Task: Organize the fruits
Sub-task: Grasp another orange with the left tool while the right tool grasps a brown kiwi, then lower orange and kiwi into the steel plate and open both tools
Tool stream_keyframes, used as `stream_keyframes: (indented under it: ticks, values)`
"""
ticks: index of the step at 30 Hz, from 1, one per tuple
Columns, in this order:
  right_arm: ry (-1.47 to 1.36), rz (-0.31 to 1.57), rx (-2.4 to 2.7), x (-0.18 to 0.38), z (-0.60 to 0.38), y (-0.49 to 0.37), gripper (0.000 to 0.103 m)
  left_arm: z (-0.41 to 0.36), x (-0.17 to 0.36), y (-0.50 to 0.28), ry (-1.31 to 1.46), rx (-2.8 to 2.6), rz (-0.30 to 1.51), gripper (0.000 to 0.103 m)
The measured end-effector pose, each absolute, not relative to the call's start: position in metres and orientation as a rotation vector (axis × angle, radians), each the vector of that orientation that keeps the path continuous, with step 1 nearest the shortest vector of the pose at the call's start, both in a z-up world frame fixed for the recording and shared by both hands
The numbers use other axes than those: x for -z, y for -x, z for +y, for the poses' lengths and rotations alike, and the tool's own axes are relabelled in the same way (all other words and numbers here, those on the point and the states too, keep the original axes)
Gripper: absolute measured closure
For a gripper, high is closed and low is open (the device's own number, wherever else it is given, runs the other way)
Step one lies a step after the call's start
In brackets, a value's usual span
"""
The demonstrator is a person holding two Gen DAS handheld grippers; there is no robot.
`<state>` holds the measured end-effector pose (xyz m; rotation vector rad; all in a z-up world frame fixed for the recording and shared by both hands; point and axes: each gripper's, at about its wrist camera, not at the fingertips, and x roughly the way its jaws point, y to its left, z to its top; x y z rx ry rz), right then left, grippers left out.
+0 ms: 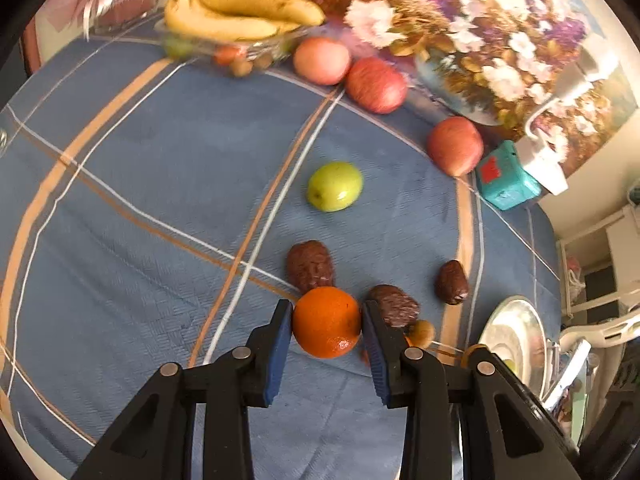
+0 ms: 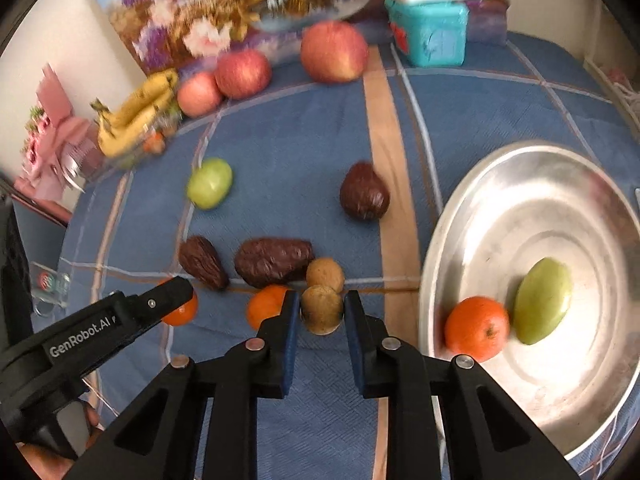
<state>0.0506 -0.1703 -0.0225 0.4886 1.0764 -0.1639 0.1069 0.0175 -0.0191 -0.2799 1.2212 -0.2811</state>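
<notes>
My left gripper (image 1: 326, 322) is shut on a small orange (image 1: 326, 320), held just above the blue checked cloth; it also shows in the right wrist view (image 2: 182, 310) behind the left gripper's finger. My right gripper (image 2: 322, 312) is shut on a brown longan (image 2: 321, 310). A second longan (image 2: 325, 274) and another orange (image 2: 266, 306) lie just beyond it. A steel plate (image 2: 520, 208) at the right holds an orange (image 2: 476, 328) and a green fruit (image 2: 542, 300). Three dark dried dates (image 2: 276, 260) (image 2: 202, 262) (image 2: 364, 192) and a green jujube (image 2: 210, 182) lie on the cloth.
Three red apples (image 2: 334, 52) (image 2: 242, 74) (image 2: 198, 94) line the far edge by a flower painting (image 2: 208, 8). A glass bowl with bananas (image 2: 136, 116) stands at the far left. A teal box (image 2: 430, 32) sits at the back right. A pink gift box (image 2: 52, 136) stands at the left.
</notes>
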Motion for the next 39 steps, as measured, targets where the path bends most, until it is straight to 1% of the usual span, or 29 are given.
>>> stream_keyframes:
  ticks: [5,10,16,24,25,27,29,32,34,36,39]
  values:
    - [-0.485,1.024,0.224,0.003,-0.184,-0.036,0.08,-0.001,0.007,-0.097,0.27,0.344,1.214,0.065]
    - [-0.502,0.991,0.352,-0.009,-0.215,-0.013,0.08,-0.045,0.003,-0.086,0.232,0.469,1.227,0.065]
    - [-0.54,0.984,0.57,0.0,-0.265,0.022,0.079,-0.109,0.001,-0.058,0.157,0.675,1.256,0.065]
    - [-0.666,0.991,0.668,0.017,-0.306,0.054,0.079,-0.147,0.014,-0.033,0.044,0.748,1.313,0.064]
    - [-0.675,0.997,0.669,0.018,-0.308,0.056,0.079,-0.147,0.014,-0.033,0.041,0.747,1.317,0.062]
    - [-0.685,1.009,0.665,0.022,-0.307,0.055,0.079,-0.147,0.014,-0.033,0.045,0.745,1.319,0.051]
    - [-0.696,1.022,0.66,0.025,-0.308,0.053,0.079,-0.146,0.012,-0.034,0.053,0.74,1.312,0.049]
    - [-0.695,1.026,0.658,0.024,-0.306,0.054,0.079,-0.139,0.011,-0.039,0.063,0.718,1.31,0.048]
    - [-0.692,1.026,0.658,0.024,-0.306,0.054,0.078,-0.128,0.013,-0.044,0.075,0.689,1.314,0.044]
    - [-0.687,1.03,0.659,0.024,-0.306,0.053,0.078,-0.118,0.016,-0.052,0.079,0.626,1.316,0.032]
    - [-0.669,1.039,0.655,0.023,-0.302,0.05,0.077,-0.099,0.02,-0.065,0.07,0.509,1.316,0.022]
